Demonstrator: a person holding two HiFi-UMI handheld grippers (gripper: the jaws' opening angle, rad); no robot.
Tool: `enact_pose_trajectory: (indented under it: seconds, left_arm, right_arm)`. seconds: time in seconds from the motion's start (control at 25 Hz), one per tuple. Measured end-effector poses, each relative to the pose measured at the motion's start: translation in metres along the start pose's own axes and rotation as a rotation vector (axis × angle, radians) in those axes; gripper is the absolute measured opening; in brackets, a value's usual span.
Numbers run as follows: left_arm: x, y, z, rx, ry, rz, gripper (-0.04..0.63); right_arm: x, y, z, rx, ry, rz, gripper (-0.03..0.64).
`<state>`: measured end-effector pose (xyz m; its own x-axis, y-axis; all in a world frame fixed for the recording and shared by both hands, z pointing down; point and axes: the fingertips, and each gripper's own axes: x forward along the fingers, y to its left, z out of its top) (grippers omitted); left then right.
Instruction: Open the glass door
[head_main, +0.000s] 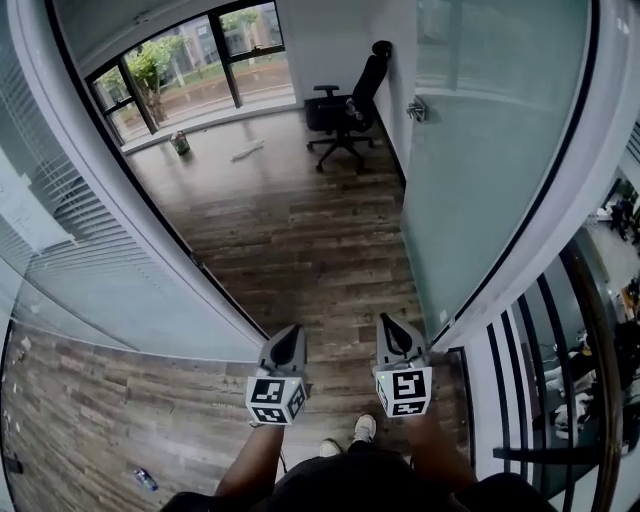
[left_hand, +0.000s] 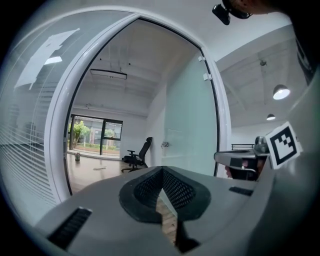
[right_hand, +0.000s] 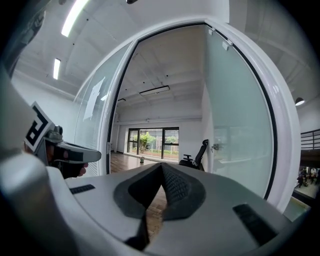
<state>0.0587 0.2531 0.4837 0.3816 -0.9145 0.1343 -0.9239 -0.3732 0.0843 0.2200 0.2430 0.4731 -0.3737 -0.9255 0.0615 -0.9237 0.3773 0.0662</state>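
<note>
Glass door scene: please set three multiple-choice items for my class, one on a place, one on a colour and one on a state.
1. Where is the office chair?
A. At the person's feet.
B. Outside the window.
C. Inside the room, near the glass door's far edge.

2. What colour is the chair?
A. White.
B. Black.
C. Red.

3. How does the door stand?
A. Swung open into the room.
B. Shut across the opening.
C. Lying flat.

Answers:
1 C, the head view shows it deep in the room beside the door's handle.
2 B, its seat and back are black.
3 A, the pane angles away at right and the wood floor runs straight through.
</note>
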Motion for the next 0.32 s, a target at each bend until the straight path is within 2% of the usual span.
enact_pose_trajectory:
  seconds: [0.32]
  left_arm:
    - [-0.057, 0.000, -0.022, 0.000, 0.000, -0.033, 0.003]
  right_arm:
    - [-0.047, 0.045, -0.015, -0.021, 0.022, -0.037, 0.014]
